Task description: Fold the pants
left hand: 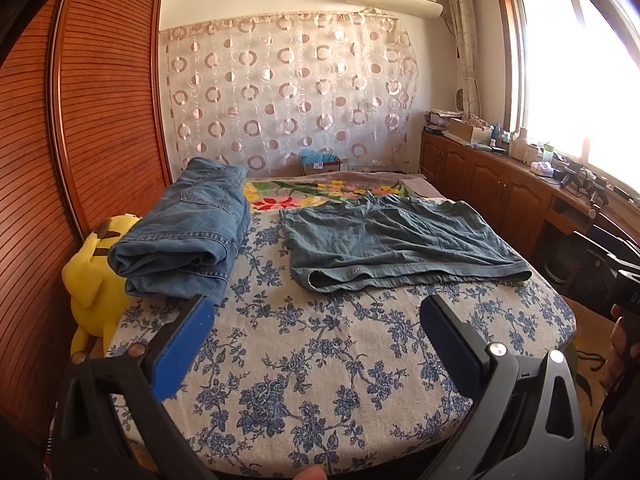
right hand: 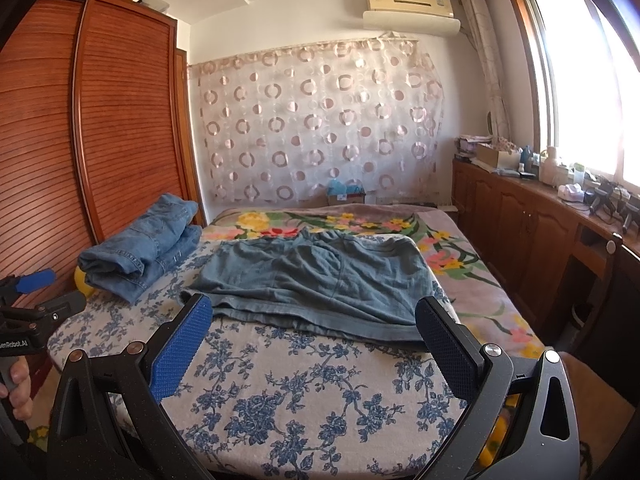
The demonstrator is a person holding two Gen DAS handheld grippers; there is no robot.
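With both the left gripper (left hand: 316, 320) and right gripper (right hand: 314, 320) spread wide and empty, I judge each should pinch a waistband corner of the grey-green pants (right hand: 320, 280) lying flat mid-bed, toward its right edge.

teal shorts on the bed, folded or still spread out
Spread out. The teal shorts lie flat in one layer on the bed, waistband nearest. Both grippers are open, touching nothing.

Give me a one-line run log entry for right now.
left gripper: open, empty | right gripper: open, empty | grey-green cloth shorts: flat, unfolded on floral bed cover | folded blue denim jeans: beside
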